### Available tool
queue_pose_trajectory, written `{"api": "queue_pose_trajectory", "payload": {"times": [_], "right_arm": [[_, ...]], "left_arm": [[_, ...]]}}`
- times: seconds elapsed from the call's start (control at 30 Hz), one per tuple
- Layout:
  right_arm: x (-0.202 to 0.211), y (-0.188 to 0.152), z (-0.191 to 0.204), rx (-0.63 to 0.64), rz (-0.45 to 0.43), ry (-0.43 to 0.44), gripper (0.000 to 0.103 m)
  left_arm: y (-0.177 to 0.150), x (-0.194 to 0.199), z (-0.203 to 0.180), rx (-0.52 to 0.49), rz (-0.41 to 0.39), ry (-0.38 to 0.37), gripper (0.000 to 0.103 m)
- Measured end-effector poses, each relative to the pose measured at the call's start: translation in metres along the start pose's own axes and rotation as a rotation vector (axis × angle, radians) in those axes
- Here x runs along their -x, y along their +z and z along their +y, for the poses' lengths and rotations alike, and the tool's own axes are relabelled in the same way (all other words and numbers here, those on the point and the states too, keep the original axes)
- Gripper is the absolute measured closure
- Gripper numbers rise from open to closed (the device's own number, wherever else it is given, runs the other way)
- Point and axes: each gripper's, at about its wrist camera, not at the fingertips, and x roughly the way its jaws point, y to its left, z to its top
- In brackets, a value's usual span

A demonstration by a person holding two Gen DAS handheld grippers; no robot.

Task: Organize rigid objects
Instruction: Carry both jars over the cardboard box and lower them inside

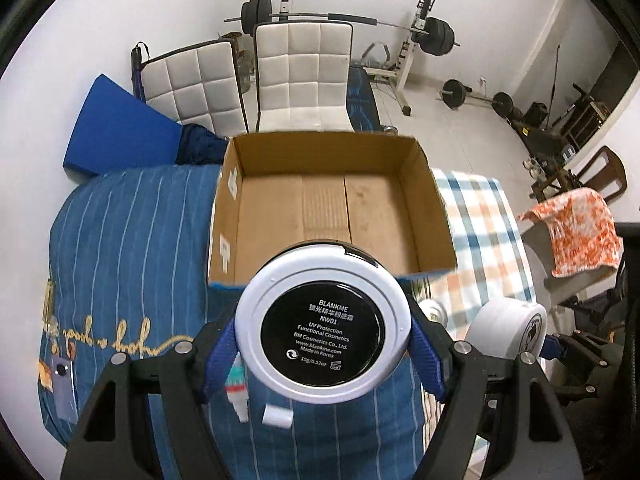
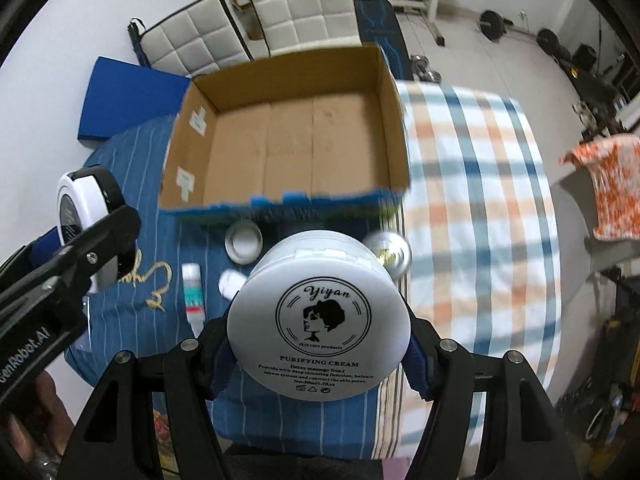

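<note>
We grip a round white compact [image 1: 323,326] between the blue pads of our left gripper [image 1: 323,344], and a white cream jar [image 2: 319,318] is clamped in our right gripper [image 2: 319,356]. Both hang above a blue striped cloth [image 1: 132,248], just before an open cardboard box [image 1: 320,200]. A small tube [image 2: 193,294] and tins [image 2: 243,241] lie below; padded white chairs [image 1: 304,72] stand behind.

Two white chairs [image 1: 304,76], barbell rack [image 1: 416,28]
</note>
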Motion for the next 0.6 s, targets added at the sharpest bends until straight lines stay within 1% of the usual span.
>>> {"api": "queue_pose_trajectory", "payload": {"times": [0.2, 0.27, 0.47, 0.6], "right_arm": [[-0.005, 0.06, 0.003, 0.036, -0.016, 0.001, 0.033], [-0.011, 0.077, 0.003, 0.044, -0.014, -0.003, 0.033], [-0.046, 0.127, -0.003, 0.054, 0.015, -0.005, 0.033], [-0.086, 0.157, -0.005, 0.076, 0.054, -0.017, 0.033]], "left_arm": [[0.038, -0.016, -0.004, 0.003, -0.002, 0.007, 0.03], [0.053, -0.028, -0.004, 0.013, 0.0, 0.009, 0.03], [0.088, -0.07, -0.001, 0.046, 0.043, -0.021, 0.03], [0.109, -0.11, 0.007, 0.087, 0.098, -0.047, 0.03]]}}
